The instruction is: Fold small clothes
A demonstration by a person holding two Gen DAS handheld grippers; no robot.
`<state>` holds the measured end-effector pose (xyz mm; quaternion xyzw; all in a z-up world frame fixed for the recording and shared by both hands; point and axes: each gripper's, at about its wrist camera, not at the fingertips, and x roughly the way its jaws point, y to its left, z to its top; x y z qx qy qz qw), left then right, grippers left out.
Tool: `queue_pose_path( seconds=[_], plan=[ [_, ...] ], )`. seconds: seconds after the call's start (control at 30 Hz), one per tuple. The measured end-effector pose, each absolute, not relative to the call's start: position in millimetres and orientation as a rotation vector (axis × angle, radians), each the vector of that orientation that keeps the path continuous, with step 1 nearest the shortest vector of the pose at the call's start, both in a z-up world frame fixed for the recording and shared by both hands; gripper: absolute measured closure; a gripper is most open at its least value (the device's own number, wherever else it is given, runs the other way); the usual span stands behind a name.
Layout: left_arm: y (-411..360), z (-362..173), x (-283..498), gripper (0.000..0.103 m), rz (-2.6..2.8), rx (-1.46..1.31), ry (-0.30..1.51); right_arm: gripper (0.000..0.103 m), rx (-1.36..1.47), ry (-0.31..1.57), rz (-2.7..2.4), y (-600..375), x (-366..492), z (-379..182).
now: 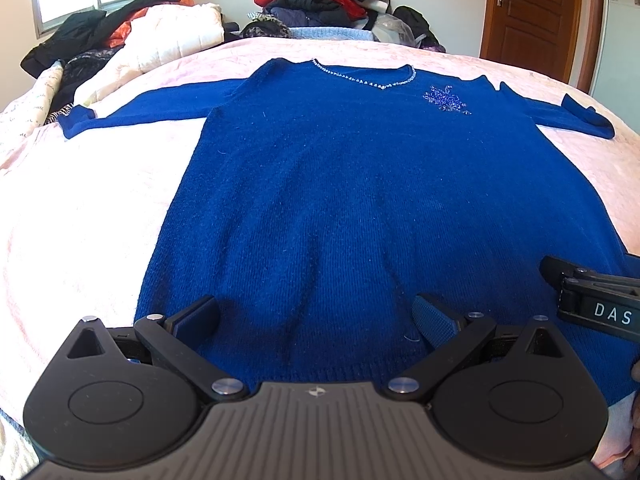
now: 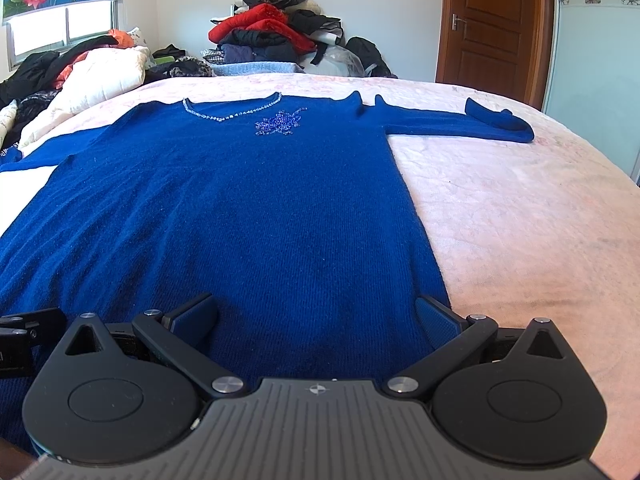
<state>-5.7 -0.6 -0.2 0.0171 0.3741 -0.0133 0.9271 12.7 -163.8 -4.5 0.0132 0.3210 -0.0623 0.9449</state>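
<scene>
A blue knitted sweater lies flat on the pink bed, front up, both sleeves spread out sideways. It has a beaded neckline and a beaded flower on the chest. My left gripper hovers open over the hem, left of the middle. My right gripper is open over the hem's right part, its right finger near the sweater's side edge. Nothing sits between either pair of fingers. The right gripper's body shows at the right edge of the left wrist view.
The pink bedspread stretches out to the right of the sweater. A pile of clothes stands at the head of the bed, a white quilt and dark garments at the far left. A wooden door is at the back right.
</scene>
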Motion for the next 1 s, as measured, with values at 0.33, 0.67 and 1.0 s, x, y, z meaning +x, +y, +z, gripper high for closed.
queue_pose_path(
  seconds=[0.33,0.67,1.0],
  plan=[
    [0,1,-2,0.0,-0.035,0.045,0.782,0.0,0.027,0.652,-0.12,-165,13,-5],
    [-6,3,-2,0.0,-0.027,0.093,0.772,0.0,0.027,0.653,-0.12,-165,13,-5],
    [-2,7,7,0.0,-0.039,0.075,0.799,0.0,0.003,0.684,-0.11,-162,15,1]
  ],
)
